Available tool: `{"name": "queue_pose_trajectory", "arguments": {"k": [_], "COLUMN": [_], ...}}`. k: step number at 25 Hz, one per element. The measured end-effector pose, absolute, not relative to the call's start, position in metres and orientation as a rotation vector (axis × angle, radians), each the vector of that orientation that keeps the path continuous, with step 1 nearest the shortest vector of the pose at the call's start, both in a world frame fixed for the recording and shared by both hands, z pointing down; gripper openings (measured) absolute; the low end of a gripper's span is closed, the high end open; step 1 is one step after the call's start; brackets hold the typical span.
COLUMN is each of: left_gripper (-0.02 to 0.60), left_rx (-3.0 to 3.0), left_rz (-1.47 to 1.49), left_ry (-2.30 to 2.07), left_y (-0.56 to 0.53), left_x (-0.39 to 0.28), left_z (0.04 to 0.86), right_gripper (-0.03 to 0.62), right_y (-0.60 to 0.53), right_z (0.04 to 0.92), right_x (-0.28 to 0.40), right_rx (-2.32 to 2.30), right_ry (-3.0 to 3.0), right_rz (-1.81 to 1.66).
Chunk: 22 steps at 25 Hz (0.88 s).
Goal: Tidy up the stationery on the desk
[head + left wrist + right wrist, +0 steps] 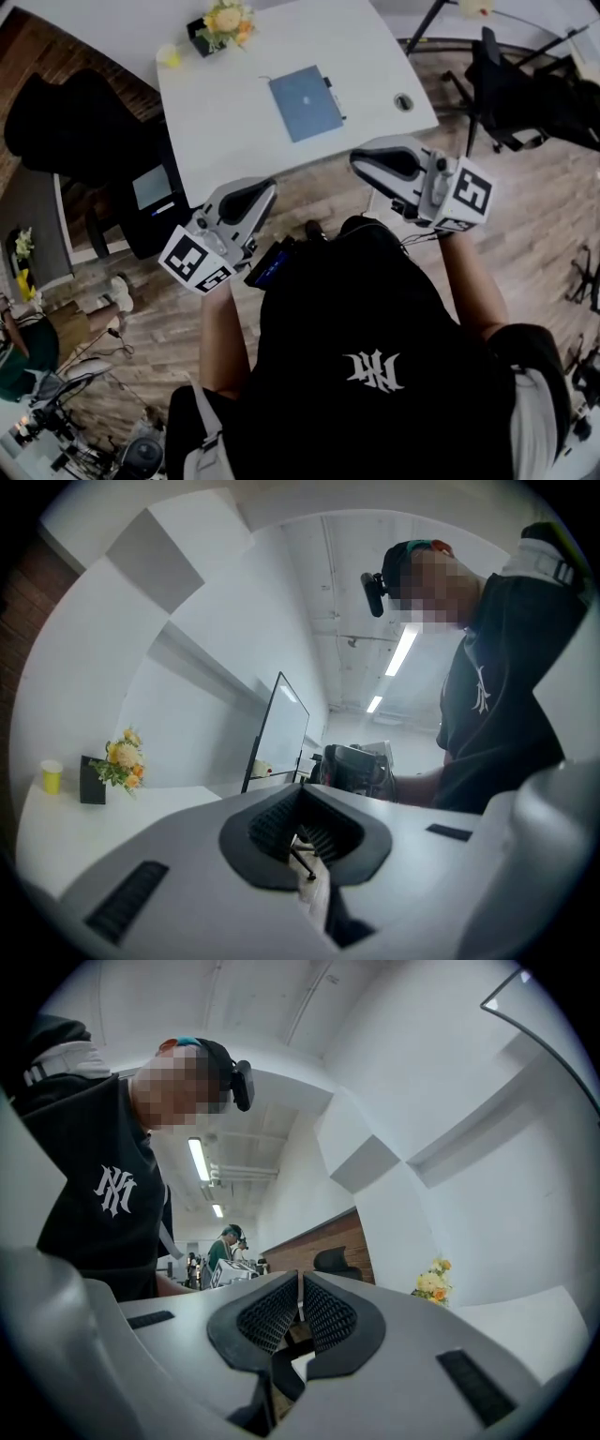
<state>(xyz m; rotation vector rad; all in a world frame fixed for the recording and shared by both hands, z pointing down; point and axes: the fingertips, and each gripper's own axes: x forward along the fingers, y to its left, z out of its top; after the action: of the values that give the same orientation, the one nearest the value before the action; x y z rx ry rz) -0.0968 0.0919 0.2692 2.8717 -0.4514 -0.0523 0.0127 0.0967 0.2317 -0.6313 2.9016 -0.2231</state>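
Head view: the person stands back from the white table (234,131), on which a blue notebook (306,101) lies closed with a pen (332,97) along its right edge. The left gripper (265,192) and right gripper (361,164) are held at chest height, short of the table's near edge and touching nothing. That fits either a notebook and pen waiting to be gathered or ones already put straight, so no step can be named with confidence. Any further move would first need a reach over the table and opened jaws.

Left gripper view: the jaws are closed together, with nothing between them. Flowers (122,761) and a yellow cup (51,776) stand on the table beyond.

Right gripper view: the jaws meet, pad to pad, empty.
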Motion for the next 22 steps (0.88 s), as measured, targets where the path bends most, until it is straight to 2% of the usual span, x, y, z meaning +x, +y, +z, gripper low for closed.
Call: {"name": "queue_pose_trajectory", "arguments": {"k": [8, 16, 22], "left_gripper": [0.003, 0.003, 0.003], "left_rx": [2.897, 2.913, 2.881], "left_rz": [0.008, 0.100, 0.110], "left_ry": [-0.507, -0.513, -0.526], "left_y": [0.112, 0.156, 0.163], "left_x": [-0.077, -0.031, -0.021], "left_z": [0.249, 0.255, 0.259], "right_gripper": [0.044, 0.044, 0.037], "right_y": [0.112, 0.157, 0.157], "right_z": [0.229, 0.260, 0.270], "right_x": [0.011, 0.067, 0.086], "right_rx": [-0.595, -0.639, -0.677], "right_ry": [2.944, 2.948, 2.901], "right_rz": [-0.139, -0.248, -0.271]}}
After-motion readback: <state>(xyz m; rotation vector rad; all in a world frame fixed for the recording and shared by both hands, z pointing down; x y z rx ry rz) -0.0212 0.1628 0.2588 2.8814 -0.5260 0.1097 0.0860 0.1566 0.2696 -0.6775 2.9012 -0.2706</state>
